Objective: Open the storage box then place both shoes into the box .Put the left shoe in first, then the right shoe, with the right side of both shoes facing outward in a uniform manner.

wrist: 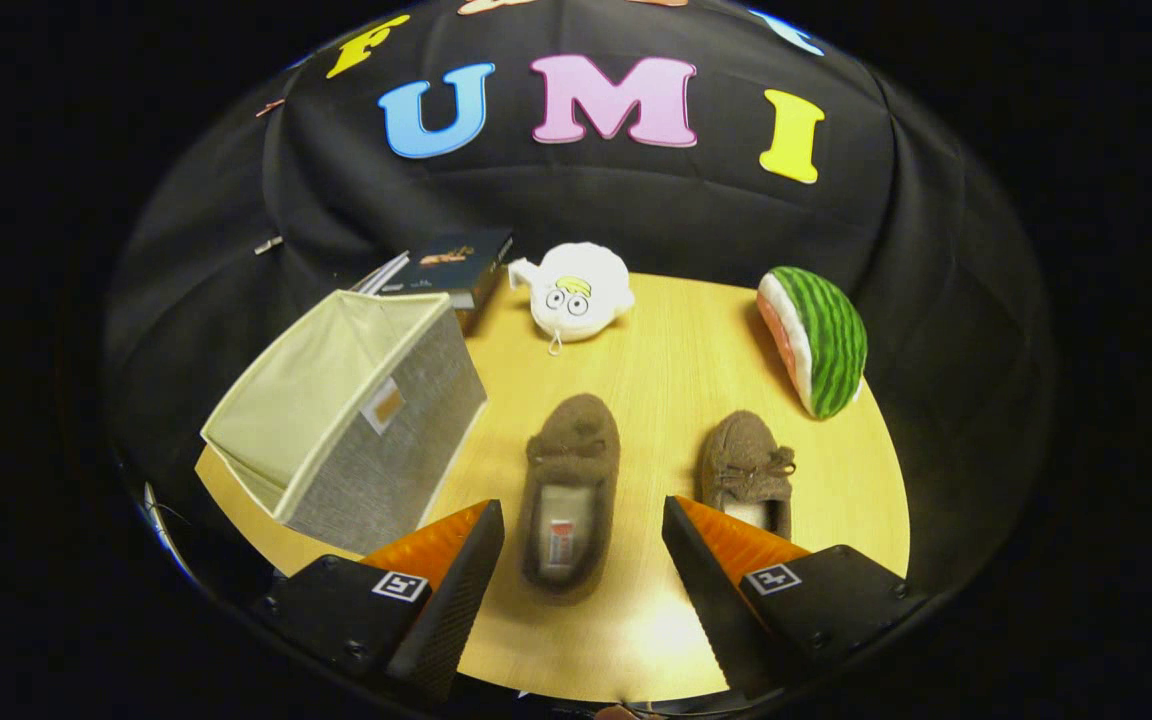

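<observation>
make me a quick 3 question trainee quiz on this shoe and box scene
1. True or false: the storage box already has its top open.
2. Which shoe lies between the fingers of the hand-held gripper? A) the left-hand shoe B) the right-hand shoe
3. Fill in: the plush beyond the right-hand shoe looks like a slice of ____.

Key: 1 true. 2 A; the fingers stand open around it, not touching. 3 watermelon.

Gripper (pixel 583 535) jaws spread wide over the wooden counter (pixel 666 360), brown slipper (pixel 569 480) between them, second slipper (pixel 746 470) beside the right jaw, open fabric storage box (pixel 356 420) left, plush watermelon slice (pixel 816 340) beyond.
</observation>
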A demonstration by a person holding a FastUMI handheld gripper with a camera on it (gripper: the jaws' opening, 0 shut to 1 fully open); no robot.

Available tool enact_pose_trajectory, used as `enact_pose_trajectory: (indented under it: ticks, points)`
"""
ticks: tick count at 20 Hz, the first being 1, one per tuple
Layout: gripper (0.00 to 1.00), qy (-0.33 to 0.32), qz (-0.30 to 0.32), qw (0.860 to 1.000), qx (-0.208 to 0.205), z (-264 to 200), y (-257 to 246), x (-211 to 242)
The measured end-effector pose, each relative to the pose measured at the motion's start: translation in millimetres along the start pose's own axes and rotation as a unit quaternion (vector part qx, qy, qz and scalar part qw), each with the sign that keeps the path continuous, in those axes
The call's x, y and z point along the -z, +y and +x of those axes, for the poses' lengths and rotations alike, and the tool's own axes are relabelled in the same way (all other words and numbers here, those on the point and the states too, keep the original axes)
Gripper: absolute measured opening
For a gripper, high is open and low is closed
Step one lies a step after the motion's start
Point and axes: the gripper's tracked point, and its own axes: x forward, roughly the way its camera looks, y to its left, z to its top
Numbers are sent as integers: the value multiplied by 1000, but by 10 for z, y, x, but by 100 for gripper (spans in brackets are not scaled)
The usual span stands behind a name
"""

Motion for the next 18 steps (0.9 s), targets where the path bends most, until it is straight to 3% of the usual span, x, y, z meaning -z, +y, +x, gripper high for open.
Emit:
enact_pose_trajectory:
  ticks: [5,14,18]
  points:
    - [98,44,-18,999,9,429,-185,168]
    - [98,93,-33,995,-15,1046,-267,269]
    - [94,122,12,990,-70,1232,-179,291]
